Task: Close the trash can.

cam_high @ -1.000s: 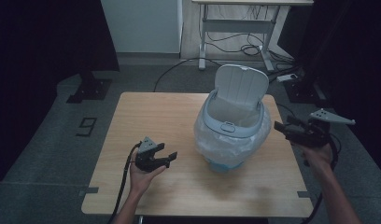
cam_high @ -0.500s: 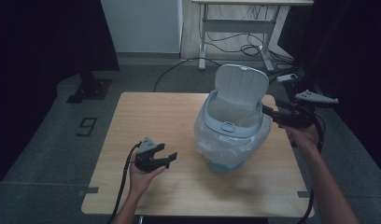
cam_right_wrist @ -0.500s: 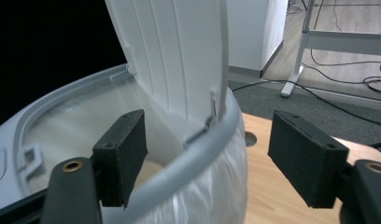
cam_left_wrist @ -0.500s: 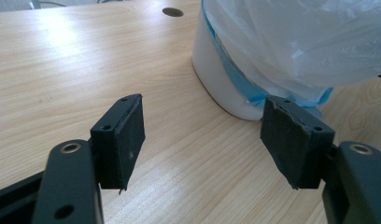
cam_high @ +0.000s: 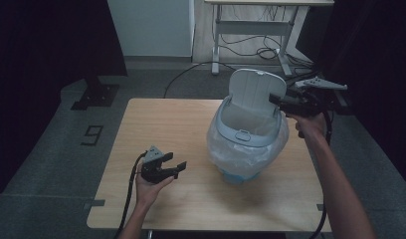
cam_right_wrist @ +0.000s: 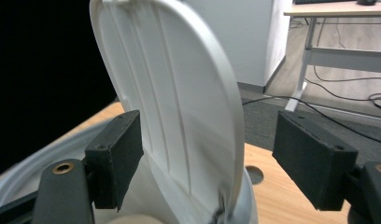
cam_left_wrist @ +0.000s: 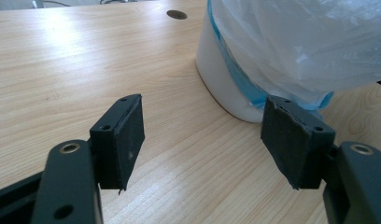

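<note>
At the lower left of the high view, the left gripper (cam_high: 173, 167) is held low over the bench (cam_high: 156, 124), its fingers (cam_left_wrist: 121, 140) spread apart with nothing between them. At centre stands the lined bin (cam_high: 248, 144), its plastic liner (cam_left_wrist: 300, 42) bulging over the sides. At the upper right, the right gripper (cam_high: 274, 98) has just been opening; the raised lid (cam_right_wrist: 179, 102) is straddled, ungripped. A careless push could tip the light bin. Farther back, a desk frame (cam_high: 251, 37) and floor cables (cam_high: 251, 52) are seen.
</note>
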Tool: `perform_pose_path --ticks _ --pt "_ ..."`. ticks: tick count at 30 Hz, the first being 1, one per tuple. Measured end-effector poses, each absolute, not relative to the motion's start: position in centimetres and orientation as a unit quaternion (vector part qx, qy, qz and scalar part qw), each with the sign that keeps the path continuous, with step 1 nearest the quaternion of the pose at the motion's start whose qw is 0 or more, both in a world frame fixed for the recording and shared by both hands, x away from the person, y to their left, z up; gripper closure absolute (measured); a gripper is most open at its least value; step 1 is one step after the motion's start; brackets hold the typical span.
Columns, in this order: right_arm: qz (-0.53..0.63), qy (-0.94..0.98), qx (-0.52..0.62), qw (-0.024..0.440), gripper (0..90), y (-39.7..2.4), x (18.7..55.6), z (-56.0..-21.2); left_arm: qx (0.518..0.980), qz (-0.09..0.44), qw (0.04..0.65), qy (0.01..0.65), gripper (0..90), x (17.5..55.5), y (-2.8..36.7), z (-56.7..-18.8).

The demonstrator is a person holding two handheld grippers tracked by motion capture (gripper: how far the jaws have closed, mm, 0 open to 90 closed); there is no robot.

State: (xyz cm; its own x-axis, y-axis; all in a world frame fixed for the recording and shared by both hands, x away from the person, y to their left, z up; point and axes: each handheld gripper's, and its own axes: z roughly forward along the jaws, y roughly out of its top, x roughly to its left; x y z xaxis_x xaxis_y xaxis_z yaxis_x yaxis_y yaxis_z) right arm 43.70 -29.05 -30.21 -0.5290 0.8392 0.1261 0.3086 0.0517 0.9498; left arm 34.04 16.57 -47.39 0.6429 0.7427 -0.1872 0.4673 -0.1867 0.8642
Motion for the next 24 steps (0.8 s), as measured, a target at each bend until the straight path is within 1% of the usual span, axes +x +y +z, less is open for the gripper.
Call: perform_pose_path --ticks 5,6,8,11,13,17,21,23,24 --pt "0.571 0.679 0.399 0.23 23.9 -28.6 44.2 -29.6 0.755 0.135 0.499 0.404 29.9 34.2 16.9 -47.5" --pt "0.581 0.68 0.389 0.22 24.7 -28.4 44.0 -29.4 0.754 0.135 0.5 0.404 29.9 34.2 17.0 -47.6" --pt "0.589 0.686 0.372 0.212 22.1 -27.8 43.5 -29.3 0.751 0.135 0.501 0.407 29.9 34.2 17.1 -47.6" --pt "0.592 0.697 0.356 0.192 22.7 -27.4 42.5 -29.3 0.747 0.132 0.505 0.411 29.9 34.2 17.2 -47.6" --pt "0.592 0.711 0.339 0.172 22.8 -27.2 41.5 -29.5 0.747 0.13 0.506 0.412 29.9 34.2 17.2 -47.6" --pt "0.587 0.727 0.325 0.147 23.9 -26.6 39.8 -30.5 0.745 0.127 0.507 0.414 29.9 34.2 17.0 -47.8" --pt "0.578 0.736 0.333 0.118 24.5 -26.1 39.1 -31.8 0.744 0.125 0.507 0.417 29.9 34.2 16.9 -48.0" --pt "0.561 0.742 0.348 0.117 25.9 -25.7 39.2 -32.4 0.744 0.125 0.507 0.418 29.9 34.2 16.9 -48.0" --pt "0.545 0.746 0.36 0.132 26.8 -25.5 39.4 -32.8 0.743 0.125 0.506 0.418 29.9 34.2 16.9 -48.0"
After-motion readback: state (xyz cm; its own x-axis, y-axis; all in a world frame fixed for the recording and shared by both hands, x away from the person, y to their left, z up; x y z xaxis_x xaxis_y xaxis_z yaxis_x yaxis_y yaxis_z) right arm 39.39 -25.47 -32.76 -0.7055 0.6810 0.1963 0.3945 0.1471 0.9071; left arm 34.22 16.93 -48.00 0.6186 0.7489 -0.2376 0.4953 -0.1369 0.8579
